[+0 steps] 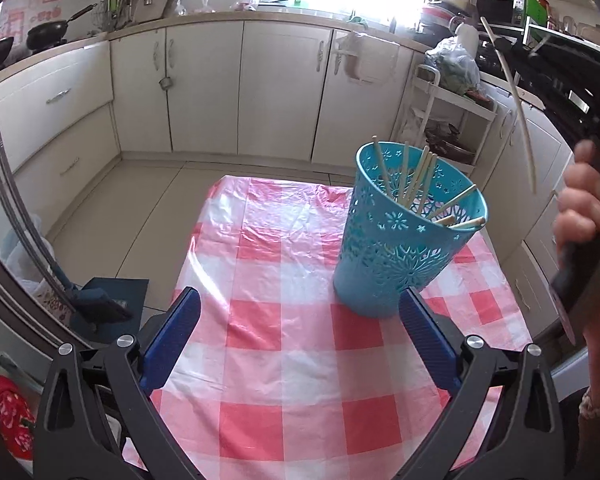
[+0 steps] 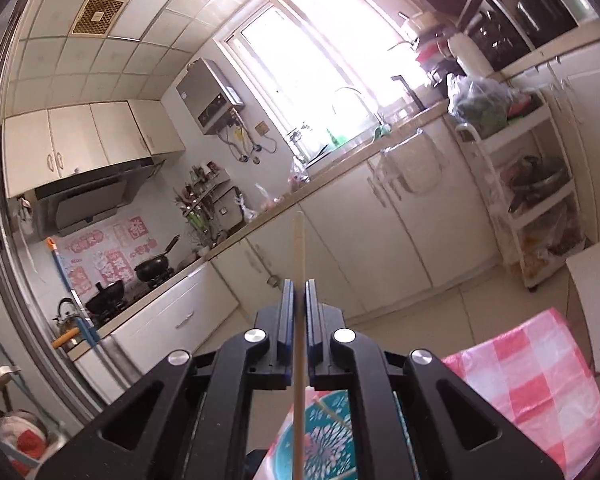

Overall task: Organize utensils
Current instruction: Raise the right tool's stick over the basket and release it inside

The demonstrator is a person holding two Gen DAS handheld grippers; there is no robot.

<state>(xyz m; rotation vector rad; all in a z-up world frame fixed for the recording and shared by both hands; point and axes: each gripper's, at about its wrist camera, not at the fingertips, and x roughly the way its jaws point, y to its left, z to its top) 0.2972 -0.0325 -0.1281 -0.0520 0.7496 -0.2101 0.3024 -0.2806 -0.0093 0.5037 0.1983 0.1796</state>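
One chopstick lifted, the rest in the holder.
My right tool pinches a pale wooden chopstick above the surface; my left tool is spread wide, empty, over the pink-checked cloth, just beside the turquoise perforated plastic holder of chopsticks near the surface's far right corner.

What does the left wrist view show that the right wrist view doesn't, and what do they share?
Left wrist only: the left gripper, jaws wide and empty over the checked tablecloth, and the sticks standing in the blue holder. Right wrist only: the right gripper shut on a single chopstick, seen close up, plus the range hood. Both: holder, tablecloth, that chopstick, cabinets.
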